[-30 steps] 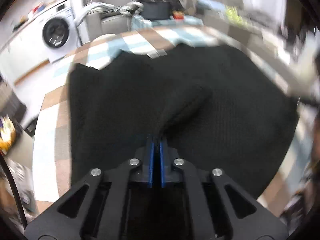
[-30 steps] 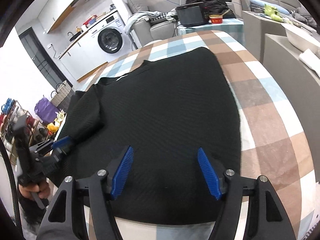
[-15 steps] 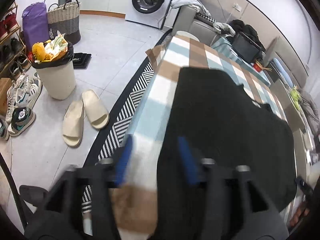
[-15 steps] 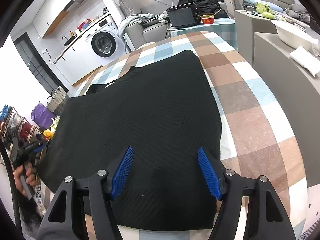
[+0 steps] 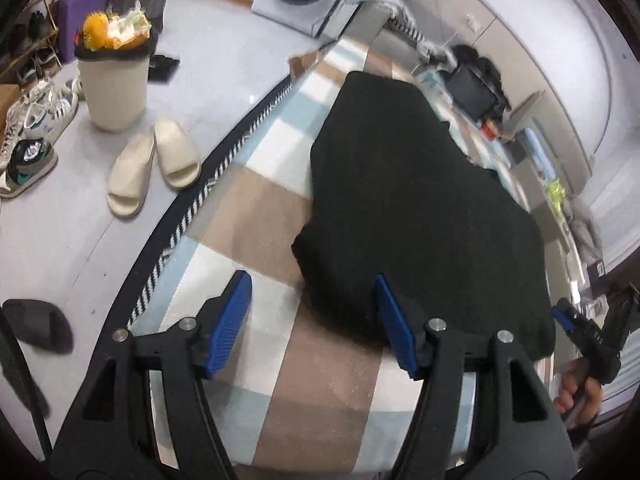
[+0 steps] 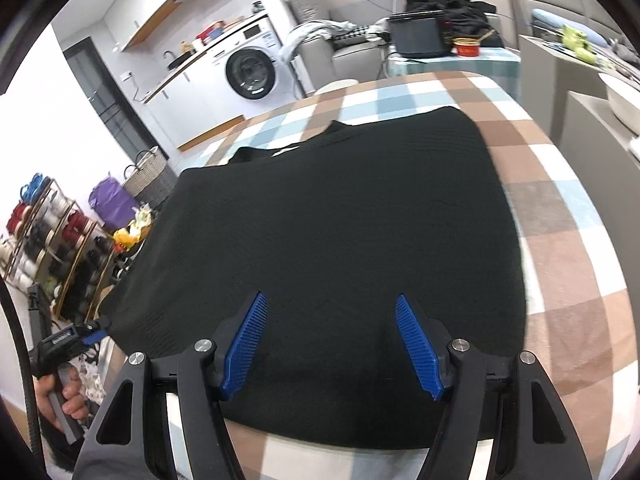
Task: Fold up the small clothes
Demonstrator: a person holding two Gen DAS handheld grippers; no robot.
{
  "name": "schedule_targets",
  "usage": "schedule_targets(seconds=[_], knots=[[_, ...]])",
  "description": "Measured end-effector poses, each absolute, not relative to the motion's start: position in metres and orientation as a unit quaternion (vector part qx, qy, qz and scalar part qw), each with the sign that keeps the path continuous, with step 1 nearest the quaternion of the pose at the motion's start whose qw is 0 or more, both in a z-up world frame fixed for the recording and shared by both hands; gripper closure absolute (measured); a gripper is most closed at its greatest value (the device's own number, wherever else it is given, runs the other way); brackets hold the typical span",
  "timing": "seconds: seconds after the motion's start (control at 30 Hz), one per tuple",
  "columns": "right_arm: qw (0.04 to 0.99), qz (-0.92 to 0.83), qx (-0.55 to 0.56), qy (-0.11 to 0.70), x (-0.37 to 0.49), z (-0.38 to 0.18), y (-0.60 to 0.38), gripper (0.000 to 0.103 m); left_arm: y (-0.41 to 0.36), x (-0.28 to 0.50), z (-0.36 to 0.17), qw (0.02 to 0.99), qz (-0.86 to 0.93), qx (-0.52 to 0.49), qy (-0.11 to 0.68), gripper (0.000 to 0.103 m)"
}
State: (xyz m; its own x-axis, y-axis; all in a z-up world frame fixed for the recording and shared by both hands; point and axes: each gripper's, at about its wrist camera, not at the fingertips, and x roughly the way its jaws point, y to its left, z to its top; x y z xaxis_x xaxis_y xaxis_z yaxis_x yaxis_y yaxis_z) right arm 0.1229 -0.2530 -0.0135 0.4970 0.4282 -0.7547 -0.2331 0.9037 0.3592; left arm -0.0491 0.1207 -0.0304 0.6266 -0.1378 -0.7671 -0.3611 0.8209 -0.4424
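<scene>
A black knit garment (image 5: 420, 200) lies flat on the table's checked cloth (image 5: 256, 208), its sleeve folded in over the body. My left gripper (image 5: 312, 292) hovers at the garment's near corner. Its jaws are opening, and the pads press on nothing, with the corner and bare cloth below the gap. The right wrist view shows the same garment (image 6: 340, 220) filling the middle, with my right gripper (image 6: 330, 308) open above its near hem and holding nothing. Each gripper appears in the other's view: the left gripper (image 6: 76, 336) at the table's left edge, the right gripper (image 5: 576, 324) at the far right.
Beside the table's left edge the floor holds a full waste bin (image 5: 112, 84), pale slippers (image 5: 152, 164) and sneakers (image 5: 28, 148). A washing machine (image 6: 252, 70), a grey sofa (image 6: 344, 52) and a shoe rack (image 6: 52, 248) stand beyond. A side table (image 6: 452, 60) carries a dark box.
My left gripper let go of the black fabric, opened, and swung out to the table's left edge while rolling. The sleeve now lies folded on the body. The right gripper stays open.
</scene>
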Motion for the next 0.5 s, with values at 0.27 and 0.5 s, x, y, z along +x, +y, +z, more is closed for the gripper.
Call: schedule_targets(seconds=[0.27, 0.5], knots=[[0.86, 0.204, 0.107, 0.456, 0.11, -0.009, -0.249, 0.032, 0.103, -0.03, -0.037, 0.859, 0.052, -0.317, 0.399, 0.095], [0.859, 0.183, 0.115, 0.464, 0.108, -0.018, -0.262, 0.031, 0.115, -0.033, -0.004, 0.883, 0.081, -0.318, 0.335, 0.097]])
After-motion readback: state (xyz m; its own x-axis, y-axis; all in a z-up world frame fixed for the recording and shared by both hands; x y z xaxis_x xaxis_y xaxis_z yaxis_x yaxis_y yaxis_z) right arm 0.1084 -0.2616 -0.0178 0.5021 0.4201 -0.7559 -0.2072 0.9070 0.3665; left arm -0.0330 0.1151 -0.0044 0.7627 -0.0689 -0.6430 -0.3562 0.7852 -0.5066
